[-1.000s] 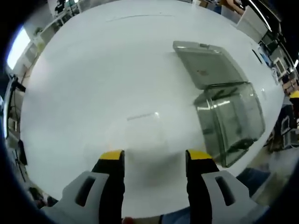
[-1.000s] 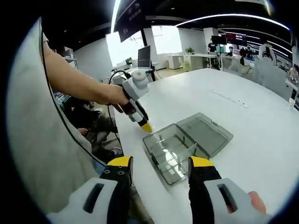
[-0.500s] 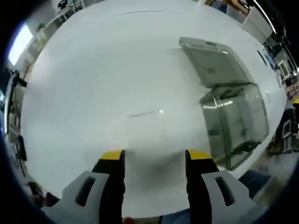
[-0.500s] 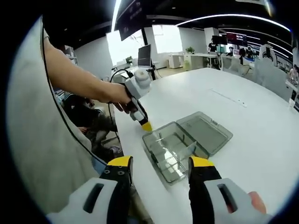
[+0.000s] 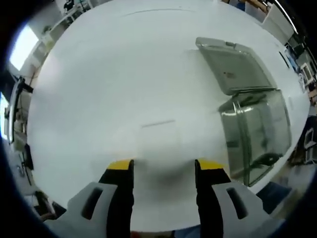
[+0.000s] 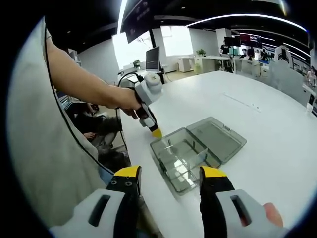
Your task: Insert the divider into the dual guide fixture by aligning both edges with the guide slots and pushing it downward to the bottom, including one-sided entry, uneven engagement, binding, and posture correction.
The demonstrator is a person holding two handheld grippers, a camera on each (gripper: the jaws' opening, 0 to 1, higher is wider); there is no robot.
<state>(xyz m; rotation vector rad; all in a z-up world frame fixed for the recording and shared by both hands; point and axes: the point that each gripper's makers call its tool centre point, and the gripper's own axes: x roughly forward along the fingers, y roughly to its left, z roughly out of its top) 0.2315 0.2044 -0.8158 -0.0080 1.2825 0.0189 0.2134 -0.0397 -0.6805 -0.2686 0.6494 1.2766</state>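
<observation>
**Both grippers empty above white table; clear box open, divider hard to resolve**

Left gripper (image 5: 162, 166): yellow-tipped jaws spread apart, nothing between them, hovering over bare white table (image 5: 124, 74). A thin pale strip (image 5: 157, 122) on the table ahead of the jaws; too faint to tell whether divider, mark or reflection. Surface just ahead of the tips blurred.

Clear box (image 5: 257, 134) to the right in the left gripper view, near the table edge, lid (image 5: 233, 64) hinged open and lying flat on the table beyond it. Walls transparent and glary; interior slots not readable here.

Right gripper (image 6: 168, 174): jaws likewise parted, empty, held above the near table edge. Same clear box (image 6: 179, 159) just beyond the tips, lid (image 6: 218, 140) flat on the far right side. An upright clear panel (image 6: 197, 157) crossing the box interior, possibly the divider; edges and seating in the guides not discernible through the transparent plastic.

Left gripper (image 6: 154, 131) also seen in the right gripper view, held in a hand (image 6: 126, 101), yellow tip pointing down close to the box's far left corner; contact not discernible. Forearm and pale sleeve cut off at left.
</observation>
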